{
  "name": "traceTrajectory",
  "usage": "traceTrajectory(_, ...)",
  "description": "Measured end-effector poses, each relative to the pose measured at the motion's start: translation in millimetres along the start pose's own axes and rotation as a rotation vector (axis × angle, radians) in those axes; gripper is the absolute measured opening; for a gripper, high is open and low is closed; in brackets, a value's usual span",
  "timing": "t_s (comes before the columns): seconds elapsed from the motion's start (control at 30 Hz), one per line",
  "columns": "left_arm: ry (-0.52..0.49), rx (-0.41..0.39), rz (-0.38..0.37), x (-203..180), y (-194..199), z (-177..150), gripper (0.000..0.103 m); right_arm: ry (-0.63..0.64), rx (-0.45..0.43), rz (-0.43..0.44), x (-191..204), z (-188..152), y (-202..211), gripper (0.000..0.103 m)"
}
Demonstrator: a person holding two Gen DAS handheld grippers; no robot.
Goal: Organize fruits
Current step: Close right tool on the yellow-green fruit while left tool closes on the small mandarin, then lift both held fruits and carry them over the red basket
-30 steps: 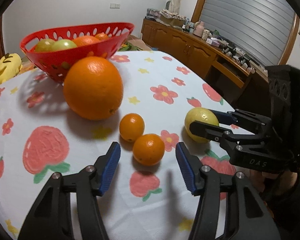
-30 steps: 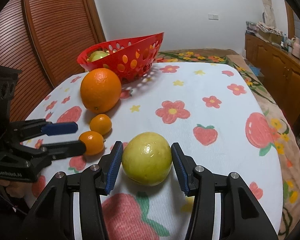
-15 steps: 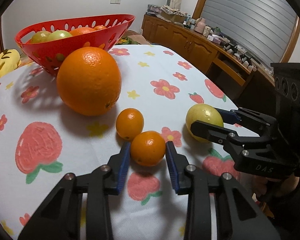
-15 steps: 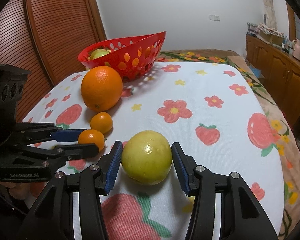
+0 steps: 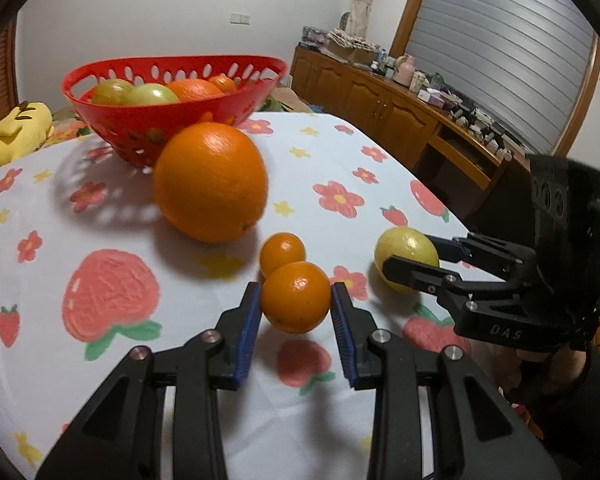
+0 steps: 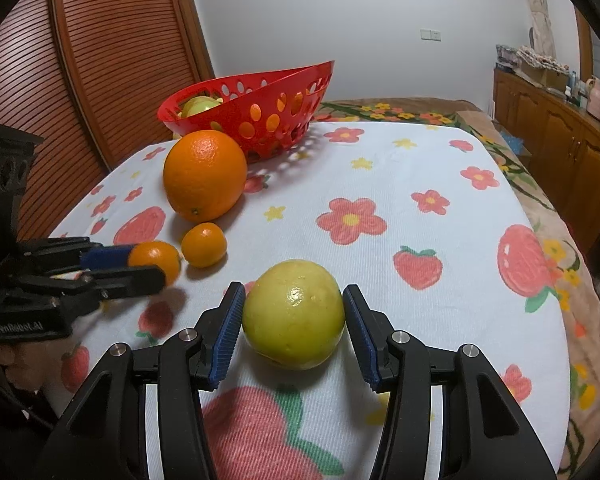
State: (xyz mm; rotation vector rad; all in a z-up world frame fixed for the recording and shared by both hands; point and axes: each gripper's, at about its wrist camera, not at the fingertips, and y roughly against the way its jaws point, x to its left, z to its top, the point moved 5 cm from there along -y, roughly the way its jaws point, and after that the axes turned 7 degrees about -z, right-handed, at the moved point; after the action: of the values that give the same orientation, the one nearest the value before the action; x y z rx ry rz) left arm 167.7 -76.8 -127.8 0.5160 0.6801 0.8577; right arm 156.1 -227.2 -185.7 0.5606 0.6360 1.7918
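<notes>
My left gripper (image 5: 296, 308) is shut on a small mandarin (image 5: 295, 297), which hangs just above the flowered tablecloth (image 5: 112, 224). A second mandarin (image 5: 282, 248) lies right behind it, and a big orange (image 5: 210, 182) sits farther back. Behind that stands a red basket (image 5: 172, 120) holding green and orange fruit. My right gripper (image 6: 294, 320) is shut on a yellow-green fruit (image 6: 294, 314), its blue pads (image 6: 228, 326) touching both sides. The right wrist view shows the left gripper (image 6: 148, 265) with the held mandarin (image 6: 154, 258) at the left, beside the big orange (image 6: 205, 174) and the basket (image 6: 260, 116).
A yellow plush toy (image 5: 16, 132) lies beyond the table's far left. A wooden sideboard (image 5: 380, 108) crowded with small items runs along the right wall. A slatted wooden door (image 6: 100, 60) stands left of the table. The cloth (image 6: 420, 168) to the right of the fruit is bare.
My left gripper moved forward around the nearer mandarin, closed on it, and the mandarin now sits slightly off the cloth. The right gripper and its yellow-green fruit have not moved.
</notes>
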Motion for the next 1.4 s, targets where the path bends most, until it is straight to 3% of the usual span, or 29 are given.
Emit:
traceTrajectory(0.6,0.012,-0.115,0.055,21,36,34,0.033,0.016,0.0,-0.005,1,6,4,0.051)
traceTrajectory(1.03,-0.015,-0.194,0.079,22,66,67,0.033,0.088,-0.103,0.013,20,60,34,0.051)
traceTrajectory(1.4,-0.016,-0.219,0.11,36,73,86,0.033,0.151,-0.14,0.018,33,101,37,0.051)
